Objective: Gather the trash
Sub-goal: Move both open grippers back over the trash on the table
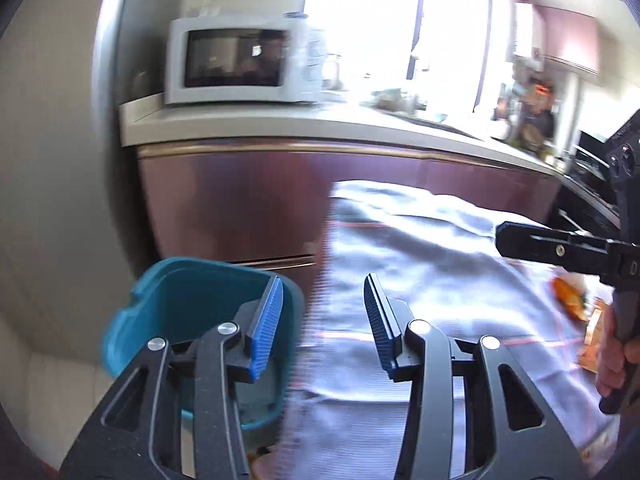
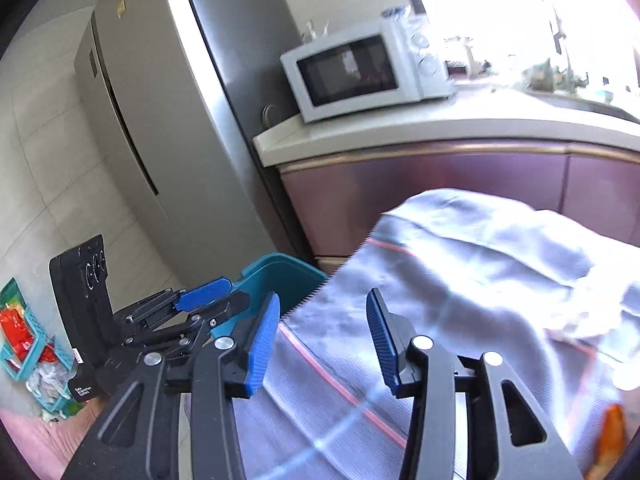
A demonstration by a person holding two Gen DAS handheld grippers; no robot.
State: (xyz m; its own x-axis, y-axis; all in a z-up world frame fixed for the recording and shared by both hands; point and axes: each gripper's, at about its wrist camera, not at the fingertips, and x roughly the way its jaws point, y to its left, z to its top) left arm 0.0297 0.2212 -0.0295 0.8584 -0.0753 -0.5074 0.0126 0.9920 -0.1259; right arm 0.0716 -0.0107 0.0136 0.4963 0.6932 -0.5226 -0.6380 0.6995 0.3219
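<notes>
A teal bin [image 1: 188,312] stands on the floor against the table's edge, beside the grey cloth [image 1: 420,272]; its contents are blurred. Left gripper [image 1: 324,320]: jaws part-open, nothing between them, its left finger over the bin's rim. Right gripper [image 2: 322,334]: jaws part-open and empty above the cloth. Orange trash [image 2: 612,436] lies on the cloth, right of the right gripper's fingers, well apart from the bin. A teal basket [image 2: 24,344] on the floor holds red packets.
</notes>
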